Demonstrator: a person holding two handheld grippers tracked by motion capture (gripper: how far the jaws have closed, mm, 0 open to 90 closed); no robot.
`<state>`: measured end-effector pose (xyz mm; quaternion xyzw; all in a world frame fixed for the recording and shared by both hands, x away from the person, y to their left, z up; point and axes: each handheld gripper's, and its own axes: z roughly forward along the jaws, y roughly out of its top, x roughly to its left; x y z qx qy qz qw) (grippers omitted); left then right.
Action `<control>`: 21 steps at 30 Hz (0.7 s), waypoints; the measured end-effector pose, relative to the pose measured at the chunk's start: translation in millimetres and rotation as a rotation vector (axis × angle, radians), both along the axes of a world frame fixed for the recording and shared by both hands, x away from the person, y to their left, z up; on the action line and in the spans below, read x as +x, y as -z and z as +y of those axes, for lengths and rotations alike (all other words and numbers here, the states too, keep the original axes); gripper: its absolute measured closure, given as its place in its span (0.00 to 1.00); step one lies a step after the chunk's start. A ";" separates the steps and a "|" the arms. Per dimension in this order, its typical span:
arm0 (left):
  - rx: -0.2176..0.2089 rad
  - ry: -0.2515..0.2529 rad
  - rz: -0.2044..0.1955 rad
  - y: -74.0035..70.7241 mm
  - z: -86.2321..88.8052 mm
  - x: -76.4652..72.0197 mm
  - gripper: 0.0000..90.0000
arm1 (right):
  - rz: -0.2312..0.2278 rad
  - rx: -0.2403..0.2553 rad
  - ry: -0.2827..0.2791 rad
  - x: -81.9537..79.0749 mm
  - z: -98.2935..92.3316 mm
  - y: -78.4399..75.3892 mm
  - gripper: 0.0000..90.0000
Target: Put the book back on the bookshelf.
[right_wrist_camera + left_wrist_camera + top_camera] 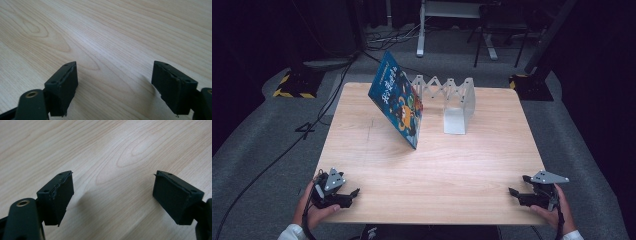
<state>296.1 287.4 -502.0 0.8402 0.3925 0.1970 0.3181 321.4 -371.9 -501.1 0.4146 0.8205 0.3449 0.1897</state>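
At the near edge of the wooden surface (432,165), the left claw (353,193) and right claw (515,186) are both spread, pinching nothing, well apart from the leaning book (397,100).

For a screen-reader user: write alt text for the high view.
A blue picture book leans against a white folding book rack on a wooden table. Near the front edge, the left gripper and right gripper are open.

Bare wooden table (437,170) on grey carpet (257,145), cables (277,155) trailing.
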 end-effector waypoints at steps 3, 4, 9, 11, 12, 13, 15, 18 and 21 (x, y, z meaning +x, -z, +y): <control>-0.068 -0.031 0.043 3.3 7.7 0.6 0.19 | 0.002 0.026 0.019 -0.6 -6.3 2.3 0.22; -0.076 -0.043 0.057 3.1 9.9 1.2 0.19 | -0.003 0.029 0.023 -0.6 -6.8 2.7 0.22; -0.075 -0.065 0.051 3.7 13.1 -1.3 0.19 | -0.008 0.032 0.025 -0.8 -6.7 3.5 0.21; -0.071 -0.069 0.048 3.5 14.1 -2.5 0.19 | -0.009 0.032 0.025 -0.8 -6.7 3.6 0.21; -0.081 -0.079 0.056 3.7 13.5 -3.6 0.19 | -0.009 0.032 0.025 -0.8 -6.6 3.6 0.21; -0.082 -0.081 0.053 3.9 13.5 -3.6 0.19 | -0.008 0.032 0.024 -0.8 -6.7 3.6 0.21; -0.083 -0.081 0.053 4.0 13.6 -3.5 0.19 | -0.008 0.032 0.025 -0.8 -6.7 3.6 0.21; -0.081 -0.080 0.055 3.9 13.5 -3.7 0.19 | -0.008 0.033 0.033 -1.4 -6.2 3.6 0.21; -0.085 -0.090 0.054 4.1 12.9 -4.6 0.19 | -0.007 0.033 0.033 -1.4 -6.2 3.6 0.21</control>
